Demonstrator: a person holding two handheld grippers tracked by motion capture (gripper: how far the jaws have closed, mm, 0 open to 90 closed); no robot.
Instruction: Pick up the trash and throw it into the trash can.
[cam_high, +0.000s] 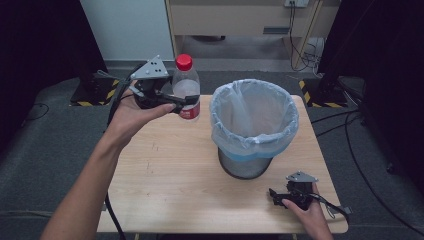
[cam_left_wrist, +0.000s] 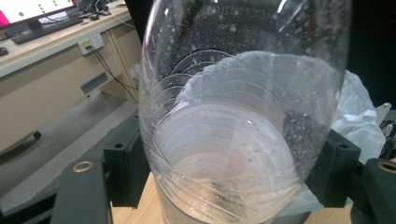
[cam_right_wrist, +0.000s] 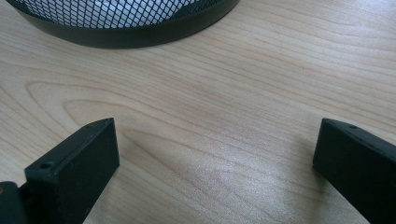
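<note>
Bin (cam_high: 250, 165) sits mid-table (cam_high: 165, 190), bottle (cam_high: 186, 87) up at its far left, right gripper (cam_high: 280, 197) resting near-right of the bin.

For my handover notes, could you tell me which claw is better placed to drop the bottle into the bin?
Left: the left claw already grips the bottle beside the bin.
</note>
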